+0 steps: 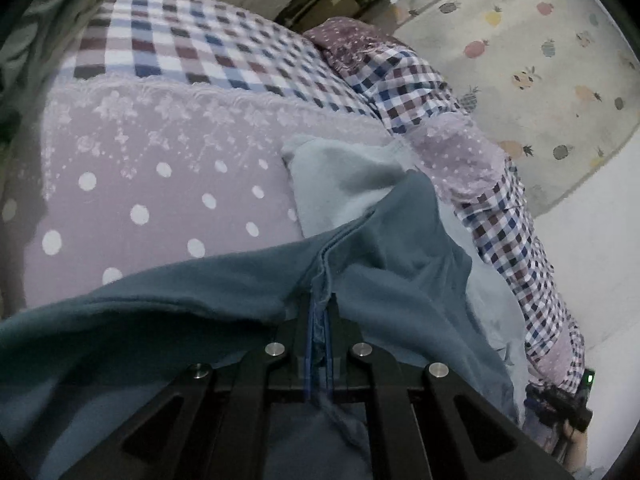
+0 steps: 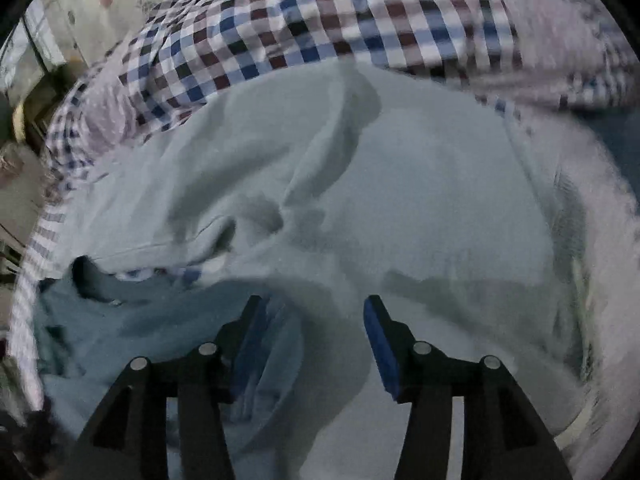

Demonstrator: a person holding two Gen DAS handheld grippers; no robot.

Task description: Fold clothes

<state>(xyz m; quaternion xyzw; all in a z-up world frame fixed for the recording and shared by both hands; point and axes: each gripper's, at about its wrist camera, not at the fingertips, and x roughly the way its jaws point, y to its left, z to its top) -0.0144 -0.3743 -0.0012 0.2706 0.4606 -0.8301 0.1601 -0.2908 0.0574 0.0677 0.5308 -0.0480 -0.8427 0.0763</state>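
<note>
A blue-grey fleece garment with a pale lining lies rumpled on the bed. My left gripper is shut on a seam fold of it, and the cloth drapes over both fingers. In the right wrist view the garment's pale inside fills the middle, with a darker blue part at lower left. My right gripper hovers open just above the pale cloth, nothing between its blue pads.
The bed carries a lilac polka-dot sheet and a checked blanket whose edge hangs down the right side. Beyond it lies a rug with fruit prints. Checked fabric rims the garment in the right wrist view.
</note>
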